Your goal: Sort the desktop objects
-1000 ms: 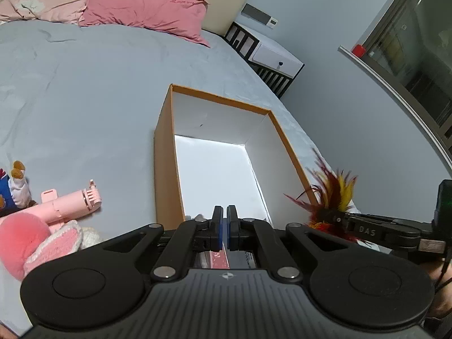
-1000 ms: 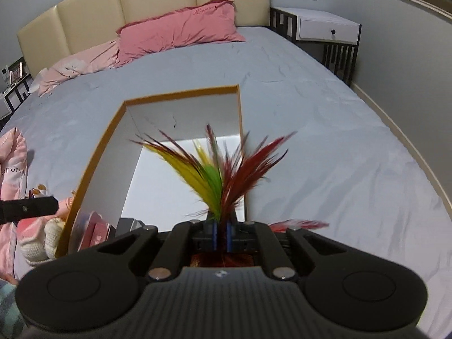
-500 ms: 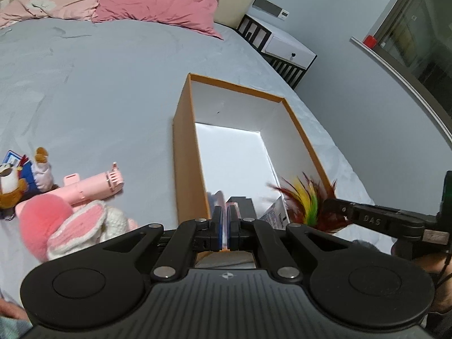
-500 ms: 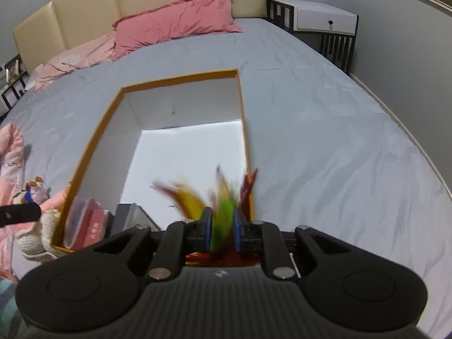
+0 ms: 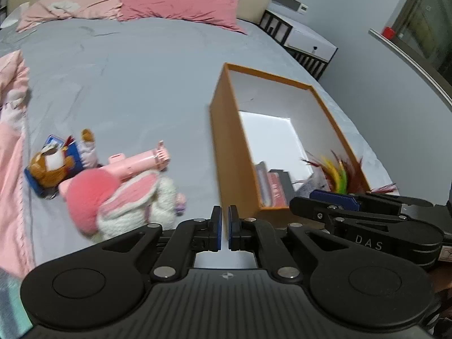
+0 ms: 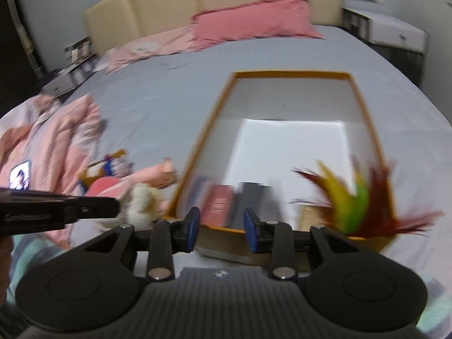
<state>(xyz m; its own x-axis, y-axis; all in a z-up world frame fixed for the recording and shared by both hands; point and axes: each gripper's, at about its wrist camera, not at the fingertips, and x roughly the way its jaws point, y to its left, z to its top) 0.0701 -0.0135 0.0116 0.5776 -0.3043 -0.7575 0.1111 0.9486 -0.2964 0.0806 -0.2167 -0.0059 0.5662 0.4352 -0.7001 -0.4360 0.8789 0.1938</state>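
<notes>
The feather shuttlecock (image 6: 353,203), red, yellow and green, lies in the near right corner of the orange box (image 6: 291,72), and it shows in the left wrist view as well (image 5: 336,175). My right gripper (image 6: 222,230) hovers at the box's near edge. Its jaws are opening and nothing is between them. My left gripper (image 5: 224,227) is shut and empty, just left of the orange box (image 5: 226,141). A pink and white plush rabbit (image 5: 124,200), a pink hand fan (image 5: 138,161) and a small bear toy (image 5: 50,166) lie on the grey bed to its left.
A red book (image 6: 219,206) and a black case (image 6: 251,197) stand at the box's near end. A pink quilt (image 6: 48,144) is bunched at the left edge of the bed. Pink pillows (image 5: 180,2) lie at the headboard and a white nightstand (image 5: 310,42) stands at the far right.
My right gripper opened and let go of the feather shuttlecock, which dropped into the box's near right corner. Both grippers swung left, the left one from over the box toward the toys.
</notes>
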